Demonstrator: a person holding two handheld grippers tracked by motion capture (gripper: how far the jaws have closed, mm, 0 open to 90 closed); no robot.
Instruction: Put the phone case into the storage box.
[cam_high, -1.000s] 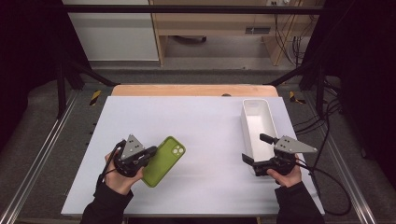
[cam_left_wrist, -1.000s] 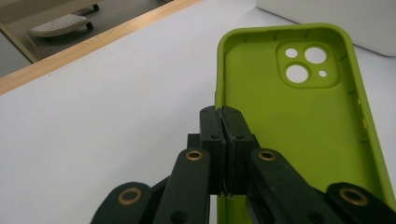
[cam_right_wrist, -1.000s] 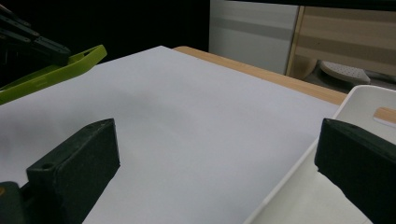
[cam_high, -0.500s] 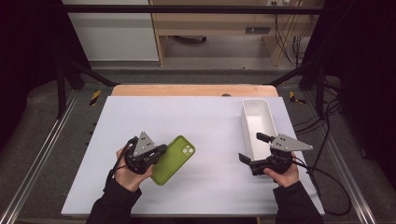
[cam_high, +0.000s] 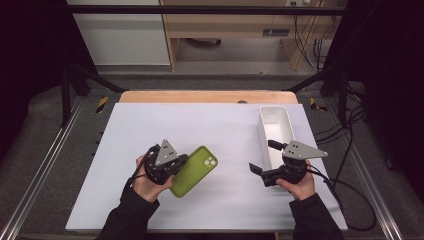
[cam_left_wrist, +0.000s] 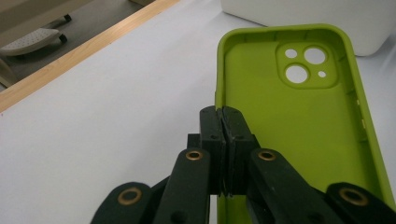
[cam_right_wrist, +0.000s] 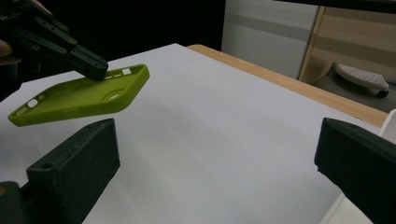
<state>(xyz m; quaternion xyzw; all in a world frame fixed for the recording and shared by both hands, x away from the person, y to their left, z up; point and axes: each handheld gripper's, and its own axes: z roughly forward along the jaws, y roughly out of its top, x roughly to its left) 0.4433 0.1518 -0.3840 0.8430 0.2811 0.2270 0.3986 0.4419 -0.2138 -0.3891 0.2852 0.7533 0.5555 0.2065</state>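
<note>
A lime green phone case is held a little above the white table, hollow side up and camera cutout pointing away. My left gripper is shut on its long left edge. In the left gripper view the jaws pinch the thin rim of the case. My right gripper hovers at the right with its jaws wide apart and nothing between them. The right gripper view looks across at the tilted case and the left gripper clamping it.
A long white bin stands at the table's right side, just behind the right gripper; its corner shows in the left gripper view. A wooden strip runs along the table's far edge.
My left gripper has carried the green case rightward, toward the table's middle. The right gripper has shifted slightly left and stays open.
</note>
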